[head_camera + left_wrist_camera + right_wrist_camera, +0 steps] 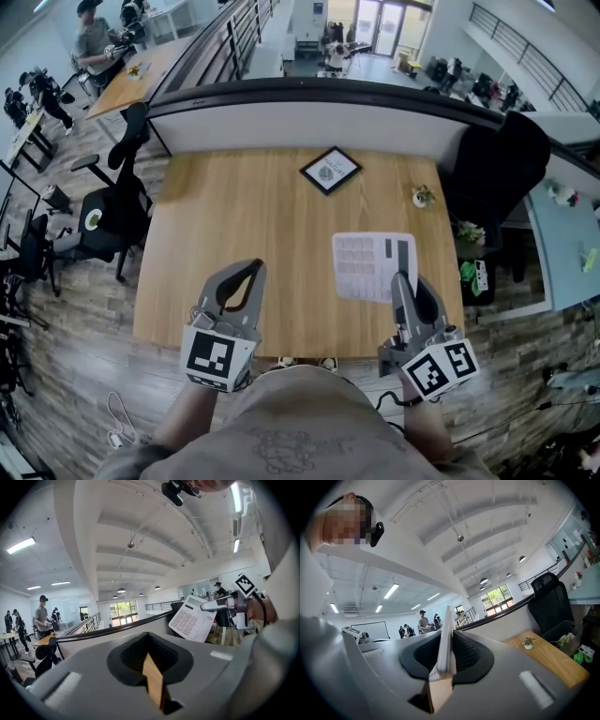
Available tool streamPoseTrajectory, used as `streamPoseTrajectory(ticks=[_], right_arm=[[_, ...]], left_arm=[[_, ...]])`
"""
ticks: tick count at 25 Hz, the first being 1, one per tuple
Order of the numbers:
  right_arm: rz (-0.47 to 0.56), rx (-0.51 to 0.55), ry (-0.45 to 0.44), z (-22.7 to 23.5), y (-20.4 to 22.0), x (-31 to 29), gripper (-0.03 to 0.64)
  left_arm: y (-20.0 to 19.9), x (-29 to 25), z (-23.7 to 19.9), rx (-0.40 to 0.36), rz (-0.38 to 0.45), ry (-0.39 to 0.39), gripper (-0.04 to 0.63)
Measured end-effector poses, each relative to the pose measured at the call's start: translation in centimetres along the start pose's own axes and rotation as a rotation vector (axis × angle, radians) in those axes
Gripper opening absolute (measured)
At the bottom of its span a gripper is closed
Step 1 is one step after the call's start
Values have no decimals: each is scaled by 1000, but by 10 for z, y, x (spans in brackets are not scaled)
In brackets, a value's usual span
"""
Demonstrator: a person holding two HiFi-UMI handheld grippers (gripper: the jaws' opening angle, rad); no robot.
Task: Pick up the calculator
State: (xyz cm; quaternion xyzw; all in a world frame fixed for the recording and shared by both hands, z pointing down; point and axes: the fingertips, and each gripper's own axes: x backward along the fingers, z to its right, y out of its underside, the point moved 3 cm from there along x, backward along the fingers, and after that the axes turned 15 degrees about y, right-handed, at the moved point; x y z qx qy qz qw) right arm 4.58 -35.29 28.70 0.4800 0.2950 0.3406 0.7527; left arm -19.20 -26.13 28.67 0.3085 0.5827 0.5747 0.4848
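Note:
My right gripper [401, 279] is shut on the near edge of the white calculator [373, 265] and holds it lifted over the right part of the wooden table [253, 216]. The right gripper view shows the calculator [444, 639] edge-on, pinched between the grey jaws of the right gripper [445, 654]. In the left gripper view the calculator [192, 618] hangs tilted, keys showing, from the right gripper [225, 604]. My left gripper [255, 269] hovers over the table's near left part with its tips together and nothing in it; the same left gripper [149, 644] shows only a thin slit between its jaws.
A black-framed picture [330, 170] lies at the table's far middle and a small potted plant [423, 196] near its far right corner. Black office chairs stand to the left [112, 202] and right [497, 178]. A dark railing wall runs behind the table. People work at desks in the far left background.

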Motion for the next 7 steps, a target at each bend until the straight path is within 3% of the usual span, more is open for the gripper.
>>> streamPoseTrajectory(ticks=[7], right_arm=[[5,13,-3,-22,23,9,69]], left_arm=[[24,22,-6,11,-2,4,2]])
